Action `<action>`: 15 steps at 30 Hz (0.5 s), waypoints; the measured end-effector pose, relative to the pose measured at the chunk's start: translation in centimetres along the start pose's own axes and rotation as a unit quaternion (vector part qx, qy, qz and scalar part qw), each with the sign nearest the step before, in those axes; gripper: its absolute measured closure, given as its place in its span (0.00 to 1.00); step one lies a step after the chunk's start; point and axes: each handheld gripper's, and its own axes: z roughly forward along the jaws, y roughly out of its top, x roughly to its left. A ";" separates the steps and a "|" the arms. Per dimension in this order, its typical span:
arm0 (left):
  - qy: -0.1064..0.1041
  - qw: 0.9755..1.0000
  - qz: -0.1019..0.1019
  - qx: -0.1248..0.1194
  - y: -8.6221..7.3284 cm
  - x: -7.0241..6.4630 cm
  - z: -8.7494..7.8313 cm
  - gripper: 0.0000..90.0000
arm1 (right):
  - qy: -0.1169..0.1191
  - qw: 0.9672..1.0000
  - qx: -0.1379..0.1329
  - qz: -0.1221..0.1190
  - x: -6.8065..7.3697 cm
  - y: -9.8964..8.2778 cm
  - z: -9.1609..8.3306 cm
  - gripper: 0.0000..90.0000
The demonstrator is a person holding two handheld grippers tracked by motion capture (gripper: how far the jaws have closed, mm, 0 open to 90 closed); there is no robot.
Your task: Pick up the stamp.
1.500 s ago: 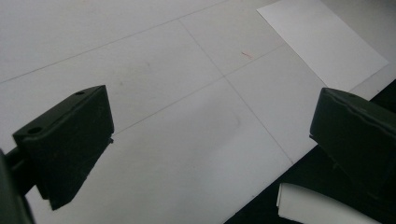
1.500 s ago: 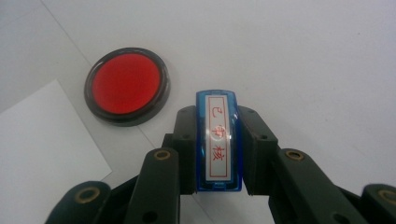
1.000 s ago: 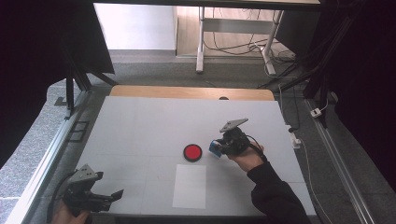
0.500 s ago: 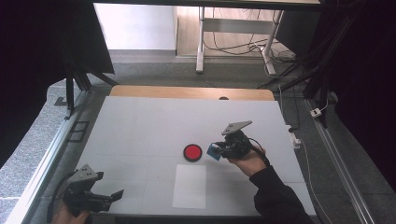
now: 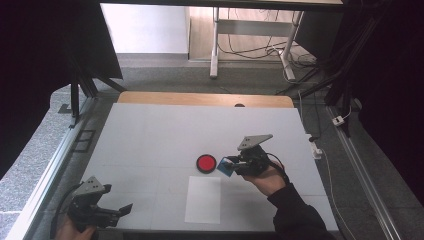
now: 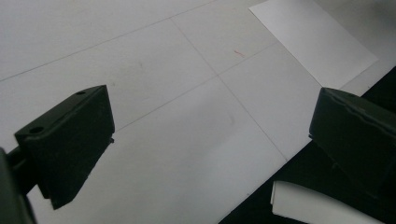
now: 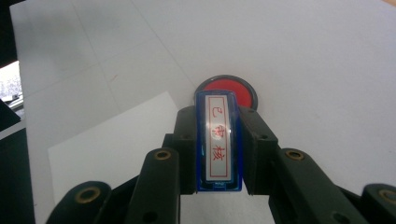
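Observation:
My right gripper (image 5: 231,165) (image 7: 218,140) is shut on a blue stamp (image 7: 218,140) (image 5: 226,166) with a white label of red characters. It holds the stamp just right of a round red ink pad (image 5: 206,163) (image 7: 229,91) on the white table. A white sheet of paper (image 5: 203,199) (image 7: 107,144) (image 6: 314,39) lies in front of the pad. My left gripper (image 5: 120,210) (image 6: 210,140) stands open at the table's near left corner, nothing between its jaws.
The white tabletop (image 5: 165,130) has a wooden strip (image 5: 205,99) along its far edge. Metal rails (image 5: 45,170) run down both sides. A table leg and cables (image 5: 250,45) stand beyond on the floor.
My right gripper has drifted slightly toward the near side with the stamp. The left gripper has hardly moved.

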 end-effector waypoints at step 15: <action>-0.003 1.000 0.000 0.001 0.0 0.0 0.0 0.01 | 0.025 1.000 -0.017 -0.005 1.6 0.2 -0.6 0.79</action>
